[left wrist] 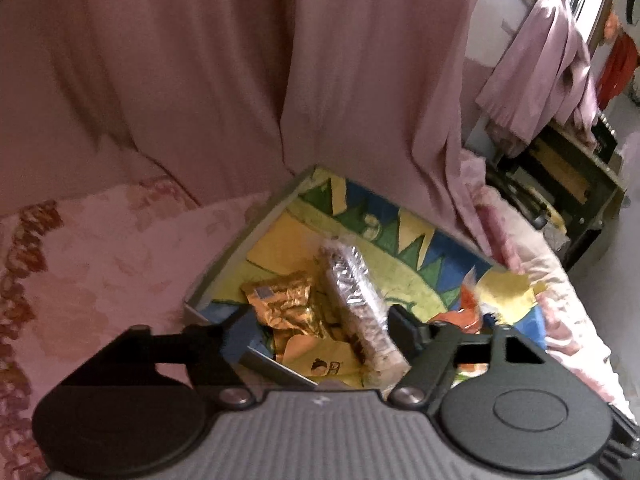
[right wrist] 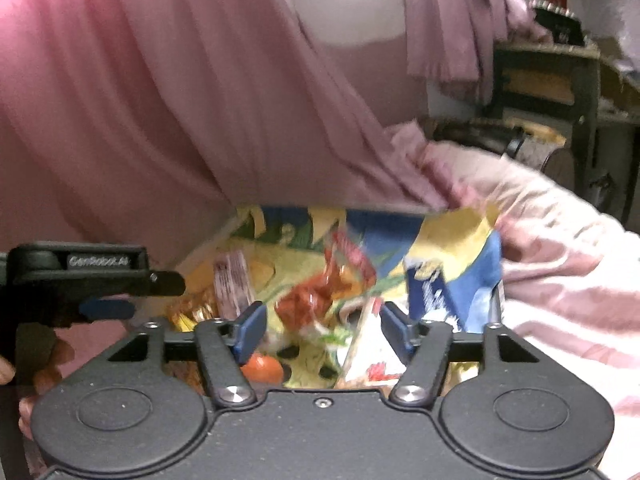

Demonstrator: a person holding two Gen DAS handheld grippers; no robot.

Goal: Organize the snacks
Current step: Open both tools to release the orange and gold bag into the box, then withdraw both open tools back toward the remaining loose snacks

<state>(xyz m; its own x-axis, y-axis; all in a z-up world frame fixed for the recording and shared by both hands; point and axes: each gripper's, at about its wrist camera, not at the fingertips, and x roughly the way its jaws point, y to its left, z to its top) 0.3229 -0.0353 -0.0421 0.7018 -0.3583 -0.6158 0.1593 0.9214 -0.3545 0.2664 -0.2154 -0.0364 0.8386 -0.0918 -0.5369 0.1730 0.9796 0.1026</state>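
A shallow box (left wrist: 224, 264) with a yellow, blue and green lining lies on the bed. Inside it are a crumpled gold packet (left wrist: 280, 308), a long clear-wrapped biscuit pack (left wrist: 356, 292) and an orange-red packet (left wrist: 468, 308). My left gripper (left wrist: 322, 332) hangs open above the box's near corner, and its pads touch neither the gold packet nor the biscuit pack. In the right wrist view my right gripper (right wrist: 323, 328) is open over the red-orange packet (right wrist: 312, 300) and a white packet (right wrist: 372, 352), gripping nothing. The left gripper (right wrist: 136, 296) shows at the left.
A pink curtain (left wrist: 280, 80) hangs right behind the box. Pink floral bedding (left wrist: 100, 264) surrounds it. A raised blue-and-yellow flap (right wrist: 452, 264) stands at the box's right side. A dark shelf unit (left wrist: 560, 184) is at the far right. A hand (right wrist: 40, 364) holds the left gripper.
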